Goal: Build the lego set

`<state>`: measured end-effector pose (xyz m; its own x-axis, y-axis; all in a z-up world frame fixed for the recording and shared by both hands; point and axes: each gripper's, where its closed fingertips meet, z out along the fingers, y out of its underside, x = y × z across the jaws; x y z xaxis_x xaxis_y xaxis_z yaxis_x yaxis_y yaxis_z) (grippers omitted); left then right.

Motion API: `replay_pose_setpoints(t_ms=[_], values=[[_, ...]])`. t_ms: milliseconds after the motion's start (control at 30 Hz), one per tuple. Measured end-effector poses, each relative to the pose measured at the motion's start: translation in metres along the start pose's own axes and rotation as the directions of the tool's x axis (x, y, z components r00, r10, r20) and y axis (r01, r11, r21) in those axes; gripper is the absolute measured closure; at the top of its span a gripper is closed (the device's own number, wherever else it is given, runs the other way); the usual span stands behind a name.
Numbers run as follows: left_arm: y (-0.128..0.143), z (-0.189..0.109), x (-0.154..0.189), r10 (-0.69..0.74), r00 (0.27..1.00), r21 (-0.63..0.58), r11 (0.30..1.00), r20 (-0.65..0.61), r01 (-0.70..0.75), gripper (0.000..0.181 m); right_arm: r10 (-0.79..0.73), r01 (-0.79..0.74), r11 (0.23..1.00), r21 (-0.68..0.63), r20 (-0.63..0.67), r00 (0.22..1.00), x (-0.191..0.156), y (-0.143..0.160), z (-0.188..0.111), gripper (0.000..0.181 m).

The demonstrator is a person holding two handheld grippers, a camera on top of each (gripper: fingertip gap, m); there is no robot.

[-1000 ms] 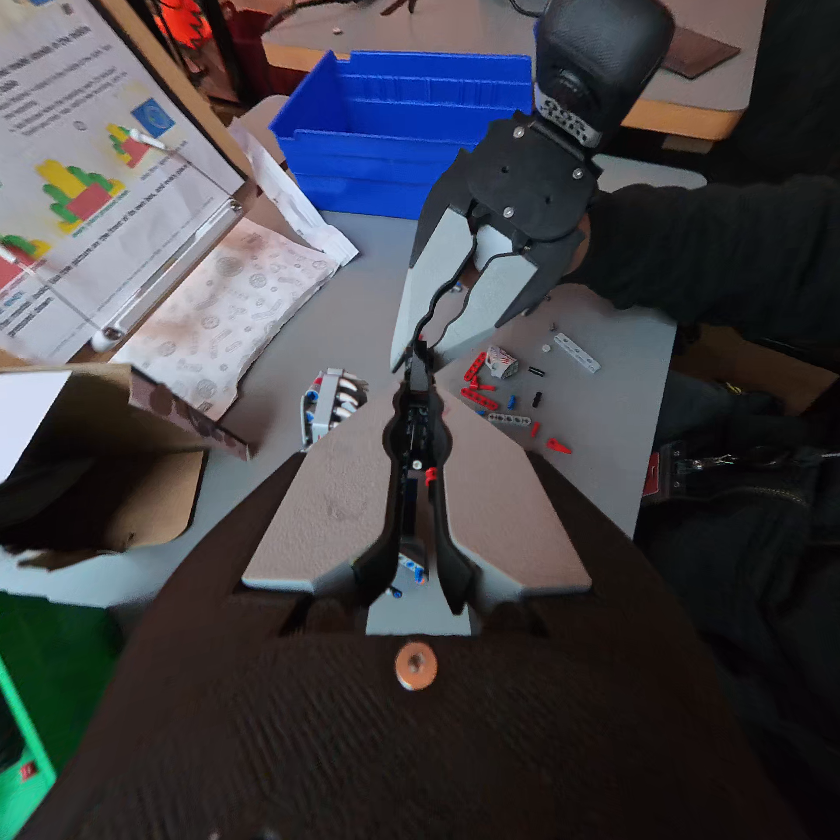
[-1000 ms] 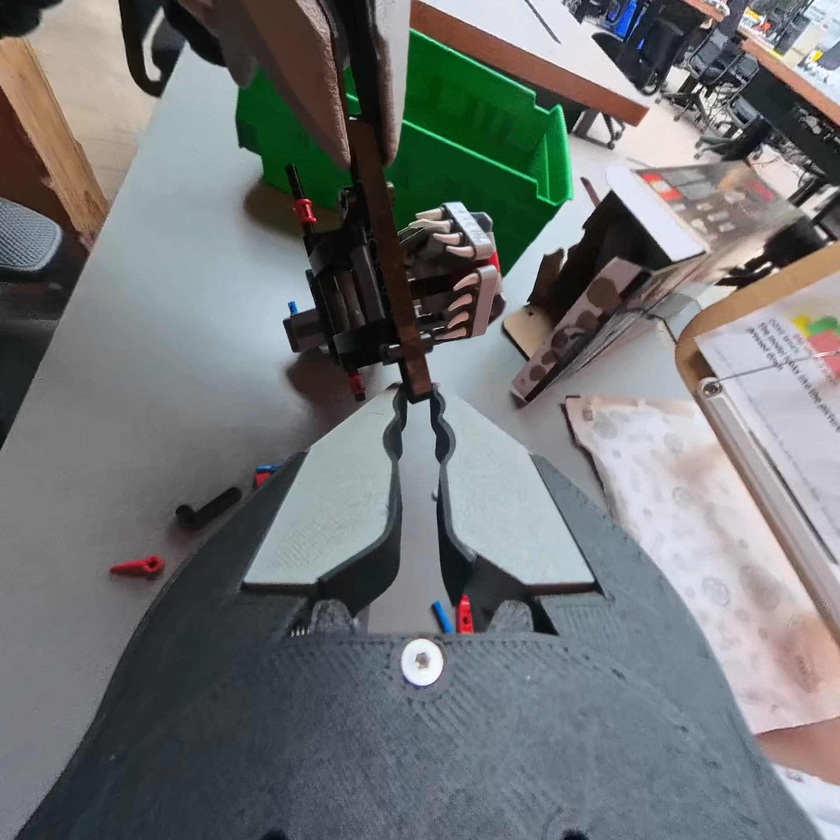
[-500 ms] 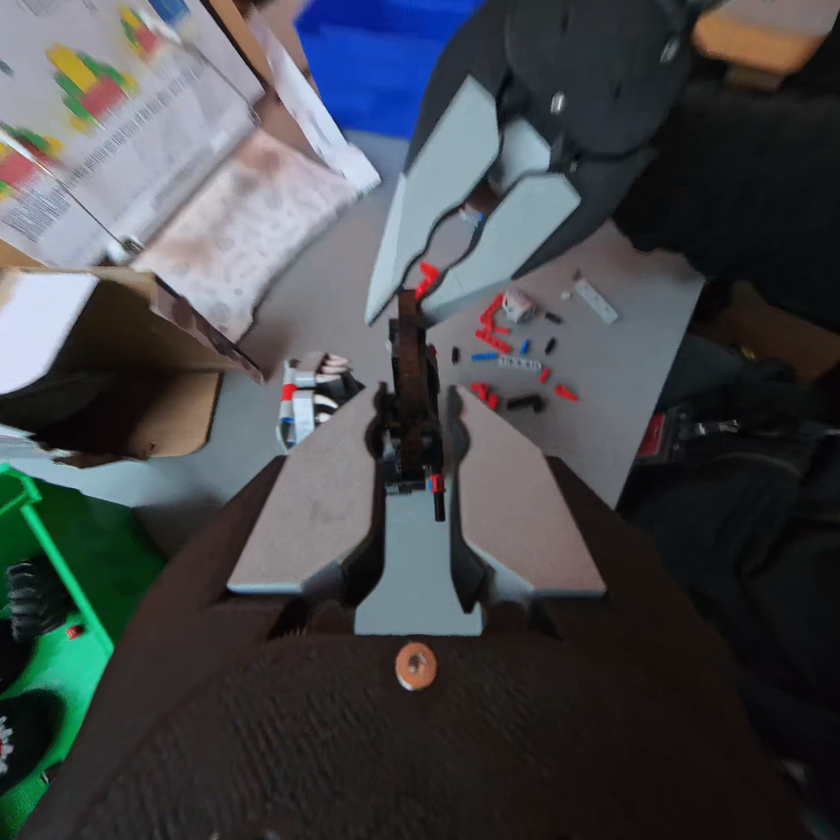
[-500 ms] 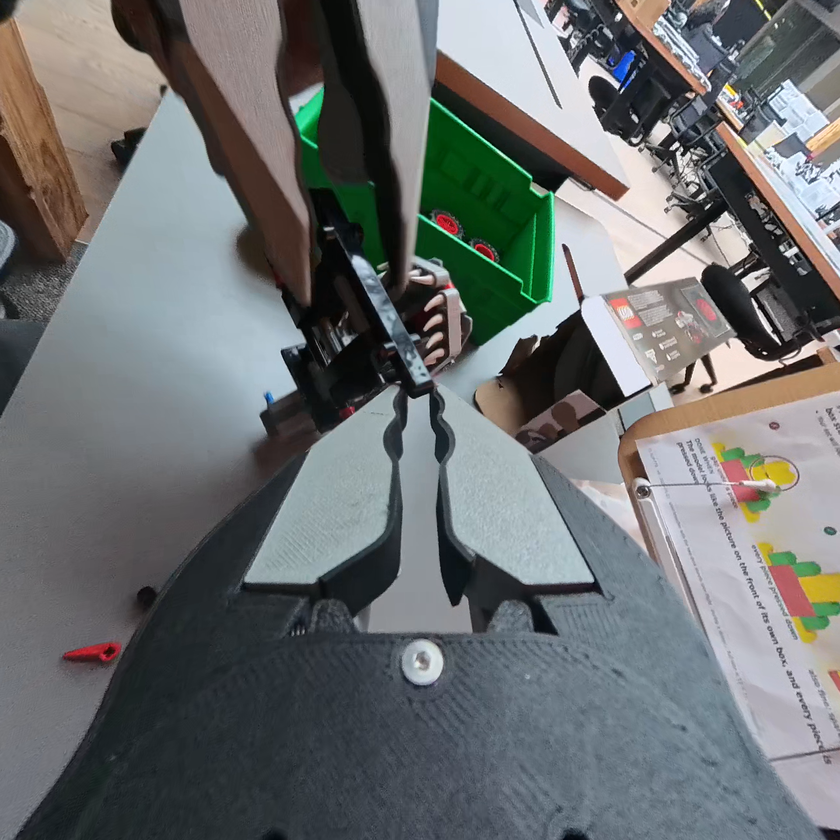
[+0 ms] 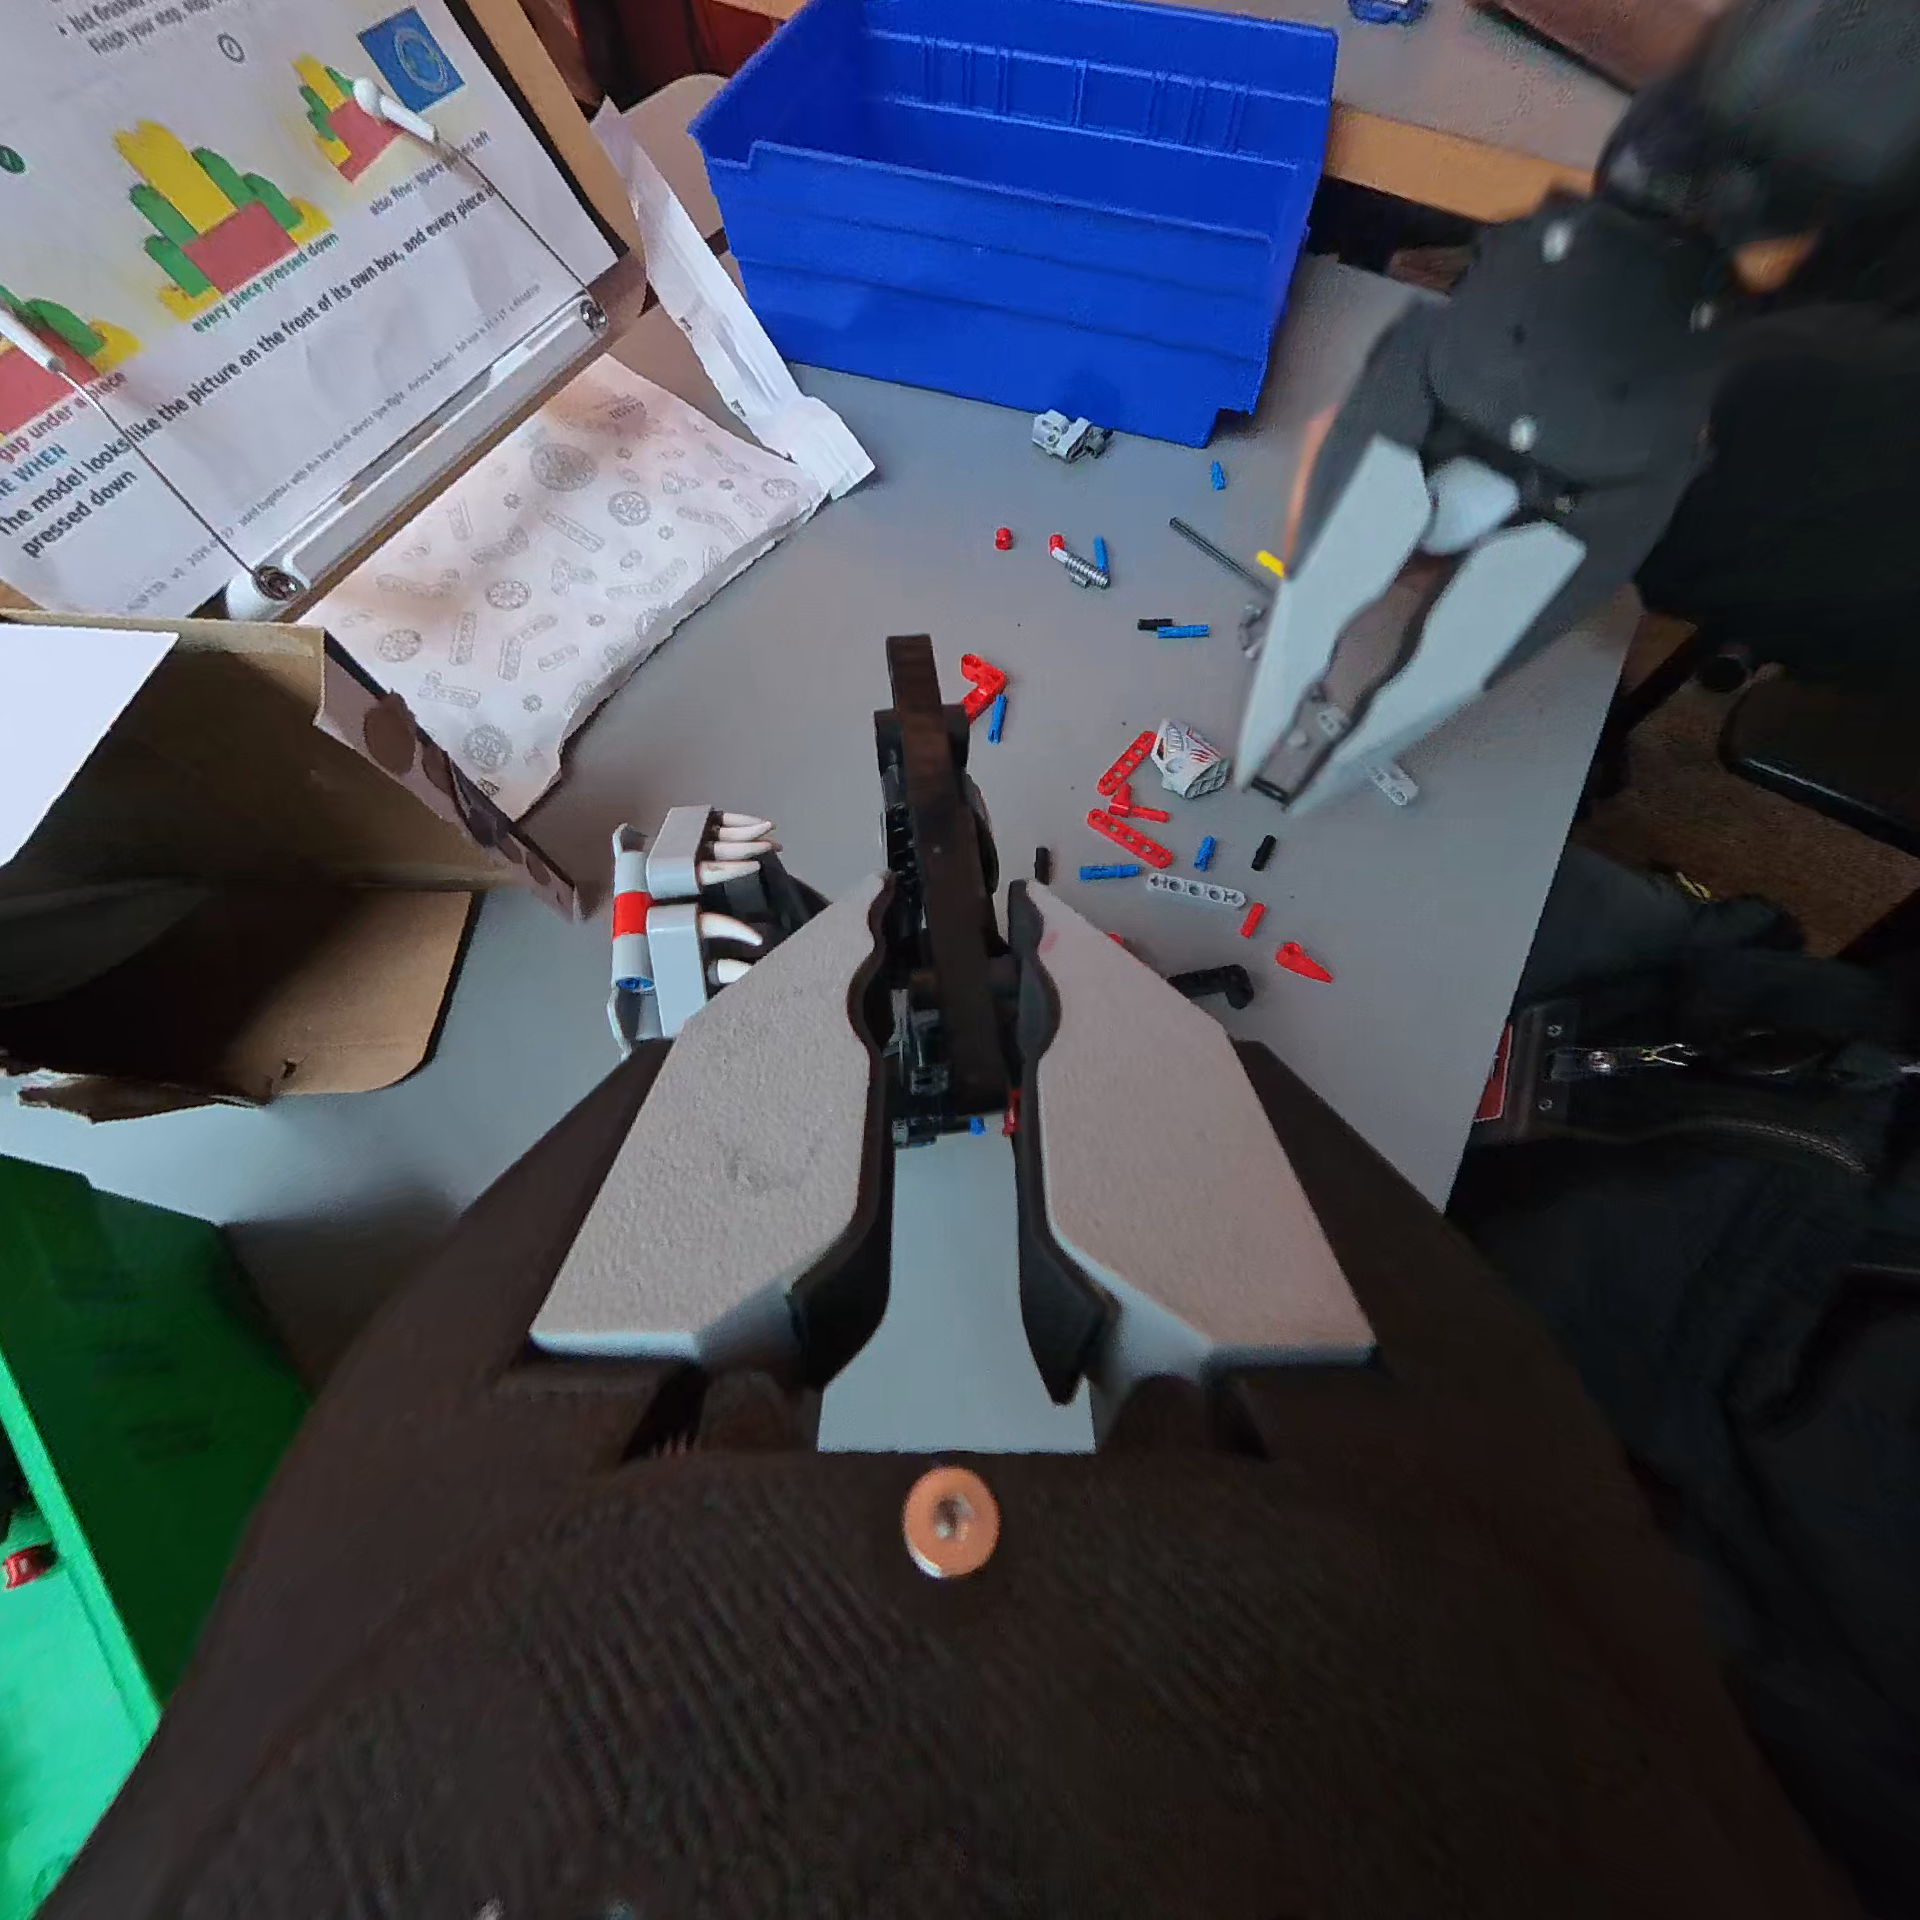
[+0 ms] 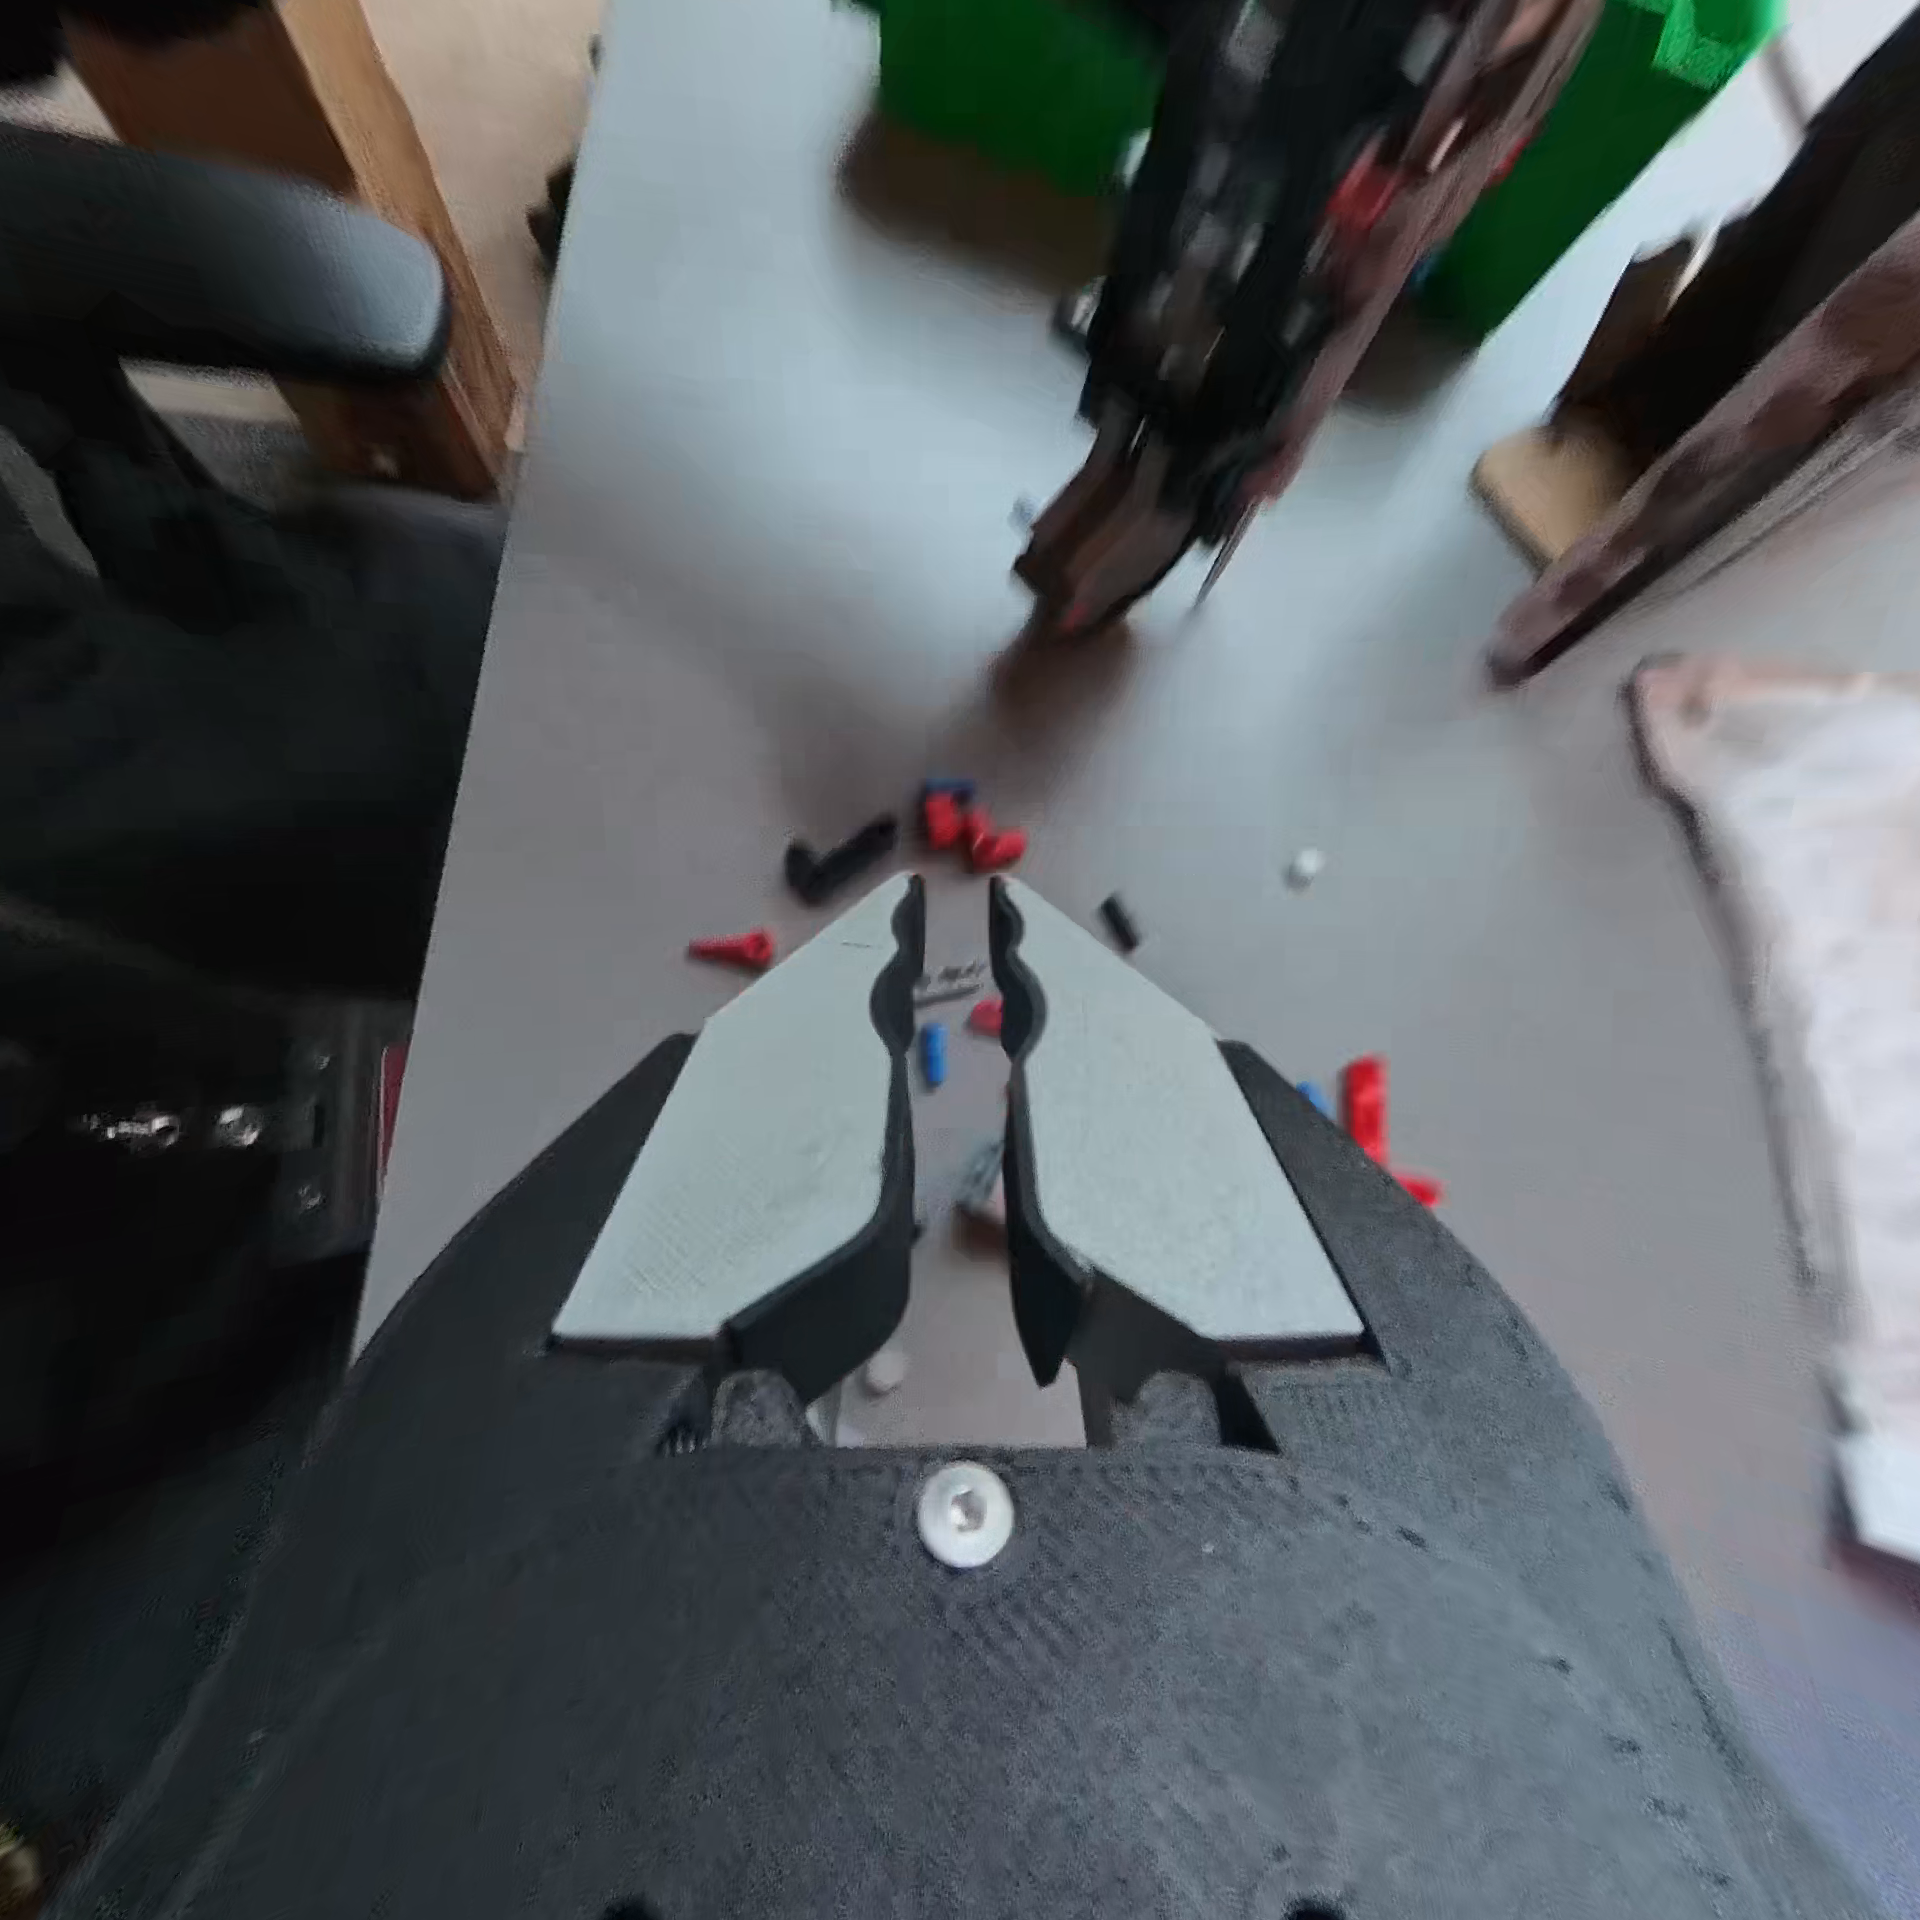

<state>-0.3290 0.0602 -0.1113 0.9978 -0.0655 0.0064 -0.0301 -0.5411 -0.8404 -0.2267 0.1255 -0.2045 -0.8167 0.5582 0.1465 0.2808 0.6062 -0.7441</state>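
Observation:
My left gripper [image 5: 951, 904] is shut on a black lego model [image 5: 925, 748]. A dark beam of the model sticks out past the fingertips, and a grey part with white teeth [image 5: 686, 914] hangs to its left. The model shows blurred in the right wrist view [image 6: 1216, 260], held above the table. My right gripper [image 6: 954, 883] stands open by a narrow gap with nothing in it. It hovers low over loose red pieces [image 6: 971, 831] and a black piece [image 6: 836, 857]. It also shows in the left wrist view [image 5: 1288, 769], to the right of the model.
Loose red, blue, black and grey pieces [image 5: 1127, 831] lie on the grey table [image 5: 727, 644]. A blue bin [image 5: 1018, 208] stands at the back, a torn cardboard box [image 5: 208, 831] and paper bag [image 5: 540, 582] at left, a green bin [image 6: 997, 94] behind the model. The grippers' ends are close to 15 cm from one another.
My right gripper has left the tip of the model's beam and moved down over the loose pieces. My left gripper opened wider, then closed again on the model.

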Motion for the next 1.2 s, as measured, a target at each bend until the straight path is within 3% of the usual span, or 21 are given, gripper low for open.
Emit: replay_pose_setpoints(t_ms=[100,167,533,800,933,1067,1200], values=[[-0.002,0.002,0.000,-0.007,1.000,0.023,1.000,-0.006,0.007,0.164,-0.004,-0.002,0.993,-0.118,-0.046,0.999,-0.019,0.036,0.014,0.165],[-0.001,0.003,0.000,-0.017,1.000,0.028,0.999,-0.007,0.017,0.161,-0.004,-0.005,0.990,-0.139,-0.066,0.998,-0.022,0.044,0.021,0.164],[0.004,-0.002,0.002,-0.024,1.000,-0.004,1.000,-0.008,0.024,0.150,-0.087,0.077,0.986,-0.149,-0.060,0.994,-0.022,0.040,0.040,0.176],[0.005,-0.015,0.002,-0.014,1.000,0.003,1.000,0.027,0.014,0.143,-0.011,0.009,0.996,-0.094,-0.021,1.000,-0.026,0.041,0.037,0.181],[-0.002,-0.037,0.002,-0.012,0.996,0.048,0.999,0.091,0.007,0.140,0.017,-0.019,0.998,-0.068,-0.030,0.999,-0.021,0.040,0.033,0.181],[-0.006,-0.053,0.043,0.058,0.996,0.076,0.995,0.068,-0.063,0.158,0.042,-0.042,0.999,0.016,-0.053,0.998,-0.012,0.027,0.021,0.181],[0.026,-0.010,0.102,0.070,0.992,-0.016,0.997,-0.102,-0.072,0.163,0.048,-0.046,0.998,0.047,-0.057,0.997,-0.006,0.021,0.017,0.181]])
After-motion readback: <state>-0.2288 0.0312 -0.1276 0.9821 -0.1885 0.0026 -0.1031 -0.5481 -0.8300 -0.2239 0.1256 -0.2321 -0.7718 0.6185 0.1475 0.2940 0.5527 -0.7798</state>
